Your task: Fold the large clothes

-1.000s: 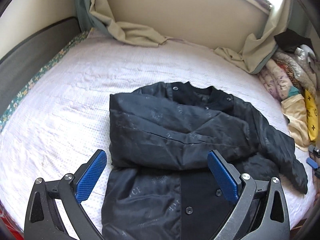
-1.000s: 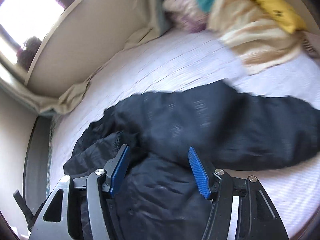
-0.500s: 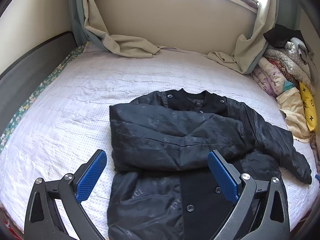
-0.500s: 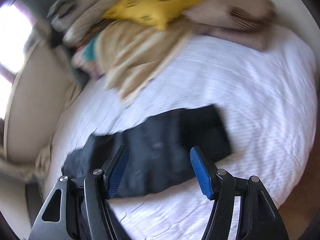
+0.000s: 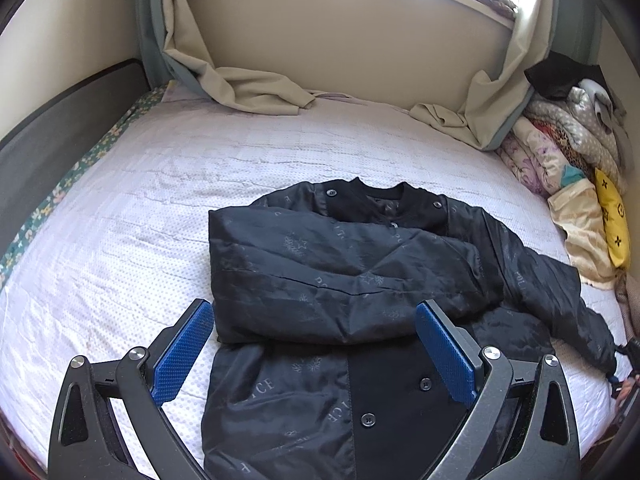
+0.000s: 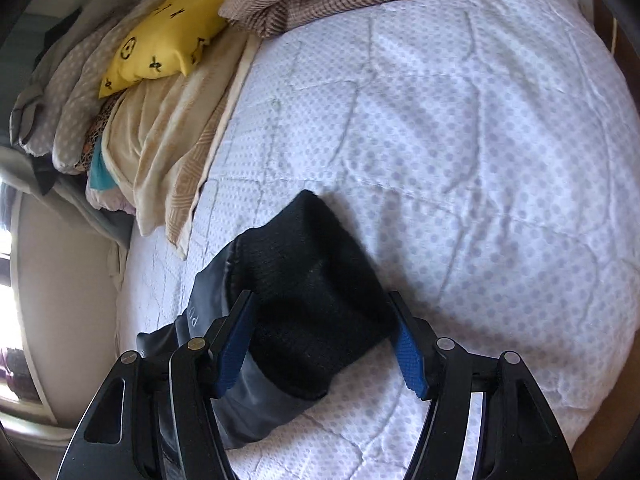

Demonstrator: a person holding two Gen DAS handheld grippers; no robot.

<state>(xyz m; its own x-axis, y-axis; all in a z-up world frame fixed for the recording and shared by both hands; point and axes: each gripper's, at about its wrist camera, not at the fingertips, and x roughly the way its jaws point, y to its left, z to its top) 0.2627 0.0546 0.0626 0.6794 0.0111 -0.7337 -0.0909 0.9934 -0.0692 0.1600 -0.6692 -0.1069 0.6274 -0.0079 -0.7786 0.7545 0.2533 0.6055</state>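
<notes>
Left tongs [image 5: 314, 354]: held apart, nothing clamped | jacket [image 5: 360, 280]: spread on bed [image 5: 120, 240] ahead of and below left tongs, one sleeve folded across chest | right tongs [image 6: 322, 342]: held apart, knit cuff [image 6: 316, 292] seen between pads, contact with pads cannot be told | folded bedding [image 6: 160, 120]: stacked beyond right tongs, to their left

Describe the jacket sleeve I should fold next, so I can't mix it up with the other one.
On the white dotted bed lies a black jacket, collar toward the window. One sleeve is already folded across its chest; the one you want, the loose sleeve, trails off toward the pile of folded bedding. Its black knit cuff sits between the open right gripper jaws.
</notes>
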